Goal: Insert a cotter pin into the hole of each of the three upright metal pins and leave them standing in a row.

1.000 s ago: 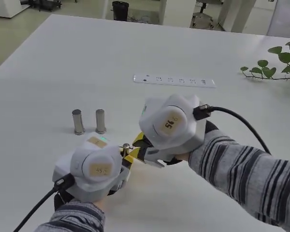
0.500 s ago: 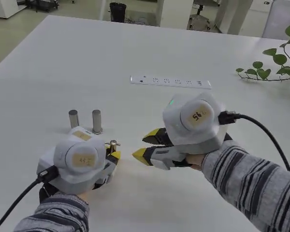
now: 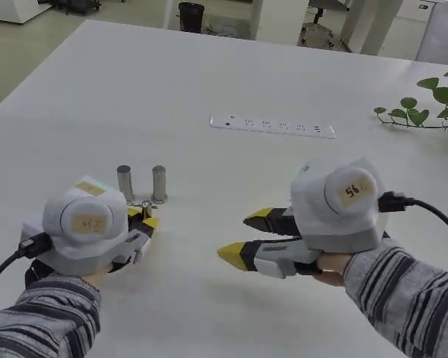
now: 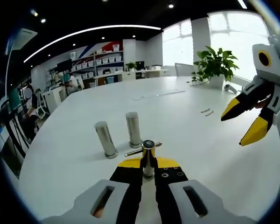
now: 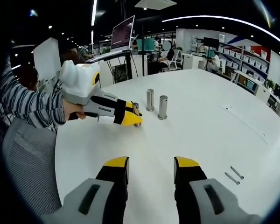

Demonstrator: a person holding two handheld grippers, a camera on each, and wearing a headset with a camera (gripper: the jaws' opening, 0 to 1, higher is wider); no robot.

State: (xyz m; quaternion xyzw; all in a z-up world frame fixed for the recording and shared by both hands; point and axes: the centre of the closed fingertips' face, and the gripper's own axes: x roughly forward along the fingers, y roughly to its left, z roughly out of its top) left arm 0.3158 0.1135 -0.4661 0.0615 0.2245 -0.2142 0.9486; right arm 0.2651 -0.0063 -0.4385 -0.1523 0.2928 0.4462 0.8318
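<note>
Drawn off rightward, right gripper (image 3: 243, 236) has fingers (image 3: 233, 255) spread; left gripper (image 4: 149, 164) clamps the stiff, likely slick metal pin (image 4: 148, 154) low.

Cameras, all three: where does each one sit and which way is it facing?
Head view: on the headset, facing forward and down at the table; both striped sleeves, left claw and right claw show.
Left gripper view: on the left claw, facing along its jaws, shut on the held pin.
Right gripper view: on the right claw, jaws apart, facing the left claw.
Shared: all see the two bare pins.
</note>
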